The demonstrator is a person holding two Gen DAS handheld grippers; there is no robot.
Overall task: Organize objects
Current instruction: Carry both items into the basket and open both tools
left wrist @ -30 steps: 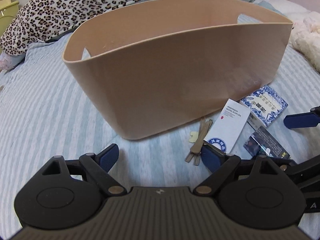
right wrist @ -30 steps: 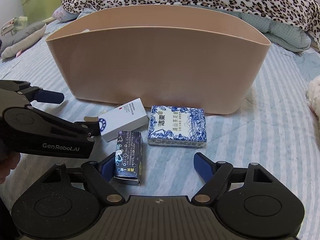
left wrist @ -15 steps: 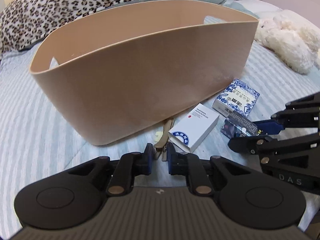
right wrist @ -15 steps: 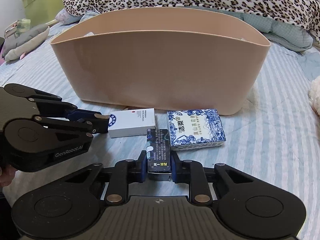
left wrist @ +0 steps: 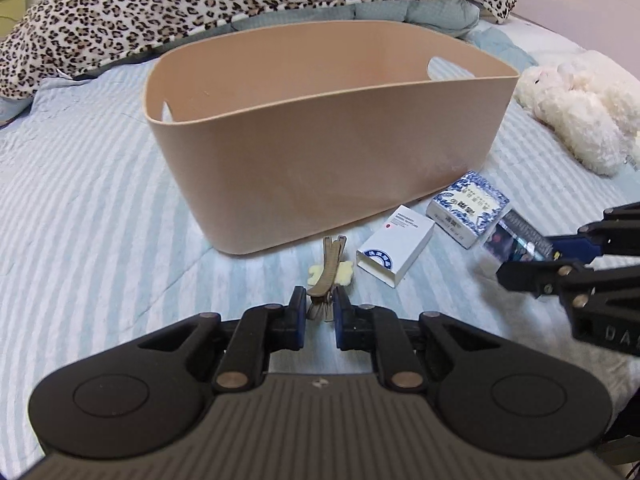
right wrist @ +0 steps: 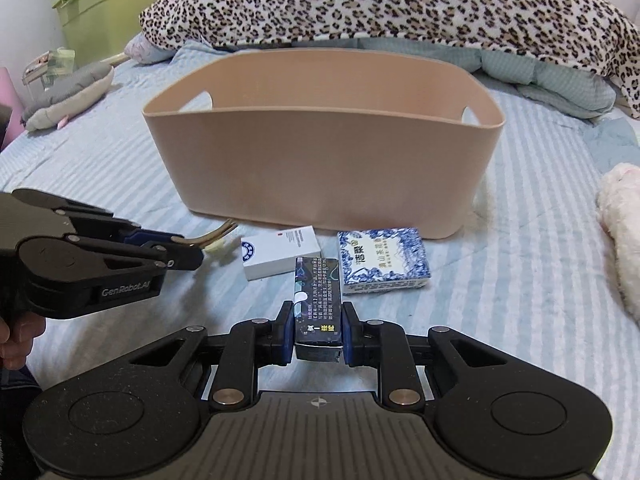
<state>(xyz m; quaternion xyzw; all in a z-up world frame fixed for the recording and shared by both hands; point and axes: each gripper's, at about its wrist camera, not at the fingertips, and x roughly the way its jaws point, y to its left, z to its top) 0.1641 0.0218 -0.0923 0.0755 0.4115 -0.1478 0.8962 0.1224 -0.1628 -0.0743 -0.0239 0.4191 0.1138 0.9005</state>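
While left tongs (left wrist: 319,307) clamp one clip (left wrist: 327,270), right tongs (right wrist: 317,330) clamp one dark box (right wrist: 317,300); two boxes lie loose

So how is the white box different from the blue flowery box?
The white box is plain, with a round blue mark at one end; the blue box is patterned all over. The white box is slimmer, the blue box wider. Both lie flat on the bed, in front of the bin, untouched.

The left claw (left wrist: 319,309) grips a tan hair clip (left wrist: 326,272) on the striped bed (left wrist: 80,208), before a beige basket (left wrist: 320,160); boxes lie rightward.
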